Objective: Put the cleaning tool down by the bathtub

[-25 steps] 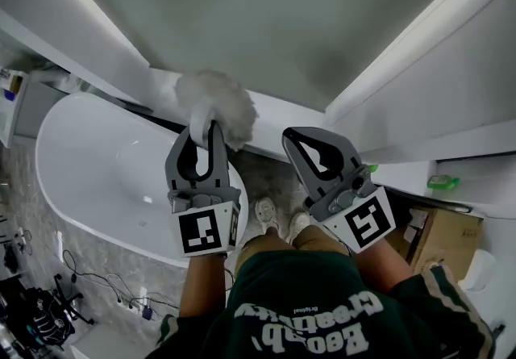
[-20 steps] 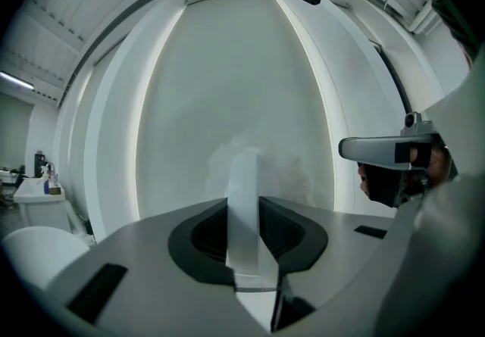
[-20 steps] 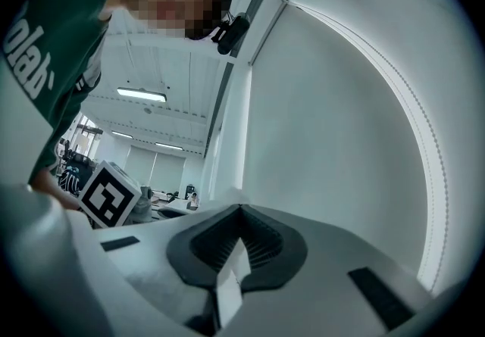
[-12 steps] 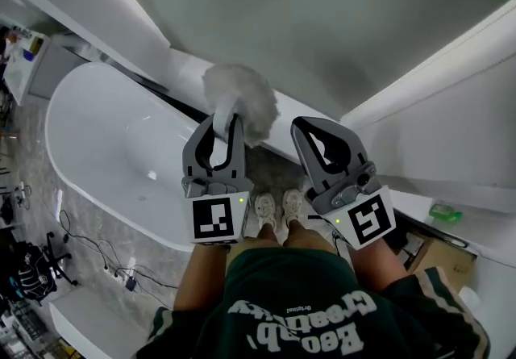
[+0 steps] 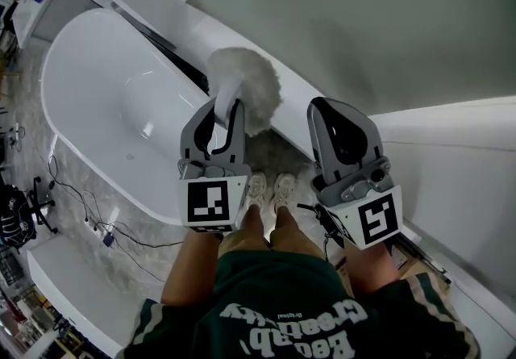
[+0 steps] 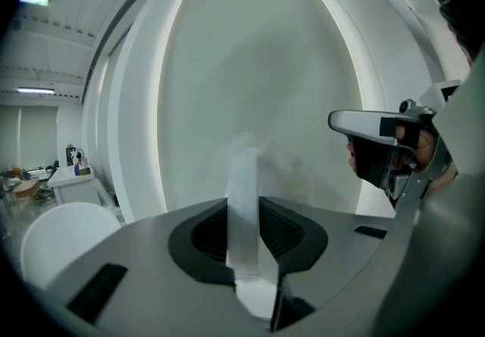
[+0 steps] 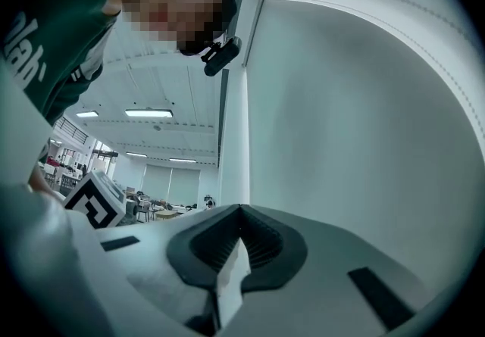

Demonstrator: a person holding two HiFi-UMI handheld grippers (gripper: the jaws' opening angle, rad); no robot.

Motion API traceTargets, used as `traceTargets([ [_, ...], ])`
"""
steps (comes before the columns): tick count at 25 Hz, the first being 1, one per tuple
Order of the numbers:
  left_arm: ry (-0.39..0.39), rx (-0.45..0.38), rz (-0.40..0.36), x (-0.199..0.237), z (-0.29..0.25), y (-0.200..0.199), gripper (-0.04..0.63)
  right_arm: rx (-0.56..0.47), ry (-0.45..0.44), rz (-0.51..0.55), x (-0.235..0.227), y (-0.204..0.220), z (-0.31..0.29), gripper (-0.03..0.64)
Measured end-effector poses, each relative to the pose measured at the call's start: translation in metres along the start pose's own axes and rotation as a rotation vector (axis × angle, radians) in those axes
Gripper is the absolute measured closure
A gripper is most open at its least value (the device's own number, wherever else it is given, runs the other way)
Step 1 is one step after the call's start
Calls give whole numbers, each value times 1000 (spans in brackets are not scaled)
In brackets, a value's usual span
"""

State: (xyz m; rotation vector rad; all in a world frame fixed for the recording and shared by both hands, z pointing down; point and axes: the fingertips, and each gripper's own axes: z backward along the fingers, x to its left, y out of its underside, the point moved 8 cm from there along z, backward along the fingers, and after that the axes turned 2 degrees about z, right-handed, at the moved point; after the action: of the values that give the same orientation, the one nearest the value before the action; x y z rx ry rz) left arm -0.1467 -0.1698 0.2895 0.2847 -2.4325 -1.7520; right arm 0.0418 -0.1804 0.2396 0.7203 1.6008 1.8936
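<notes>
Duster job: I'm holding the cleaning tool (image 5: 244, 95) up in the left tongs (image 5: 219, 104), above the floor (image 5: 60, 212) w/ the fluffy head just past the end of the bathtub (image 5: 105, 83). In the left gripper view the left tongs (image 6: 244, 210) are pinching its flat white handle (image 6: 244, 199), pads pressing on both faces, strip standing upright betw. them. The right tongs (image 5: 329, 106) are hanging beside it, pressed together w/ nothing in them. The right gripper view shows the same: right tongs (image 7: 241, 210) meeting tip to tip, only wall beyond.

Handling, as I'm judging it: the tool is looking v. light. The head (image 5: 250, 87) is a soft white puff, prob. fibre or fluff. It'd squash under any grip and give no firm hold, so I'm keeping to the handle. The handle is reading as a stiff, thin, smooth band, likely plastic. It may be a bit slippery on the flat faces, so I'm gripping across them, not edge-on. Nothing fragile here; a short drop shouldn't hurt it. Being so light it may flop over on the puff when released, so I'm thinking of laying it flat rather than standing it.

Surroundings: the bathtub is a glossy white oval, freestanding, w/ hard, smooth, rounded walls. The floor is grey and veined like marble, w/ cables (image 5: 105, 228) trailing near the tub. The wall (image 5: 363, 18) is matt grey-green w/ white trim. My shoes (image 5: 266, 188) are standing just below the tongs.
</notes>
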Motion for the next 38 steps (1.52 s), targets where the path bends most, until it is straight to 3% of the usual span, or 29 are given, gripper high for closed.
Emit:
traceTargets([
  [6,-20,102,-7,4,-39,59,499,59,-18,7,-3,56,-7,601],
  [15,27,300,-37,6,-107,157,499,129,18,32,-24,140,-26,601],
  [23,63,448,-106,-16,-150,193,499,145,69,11,-43,159,-11,601],
  [38,121,732,-125,-7,-235,285,499,191,125,-36,-47,197,-10,601],
])
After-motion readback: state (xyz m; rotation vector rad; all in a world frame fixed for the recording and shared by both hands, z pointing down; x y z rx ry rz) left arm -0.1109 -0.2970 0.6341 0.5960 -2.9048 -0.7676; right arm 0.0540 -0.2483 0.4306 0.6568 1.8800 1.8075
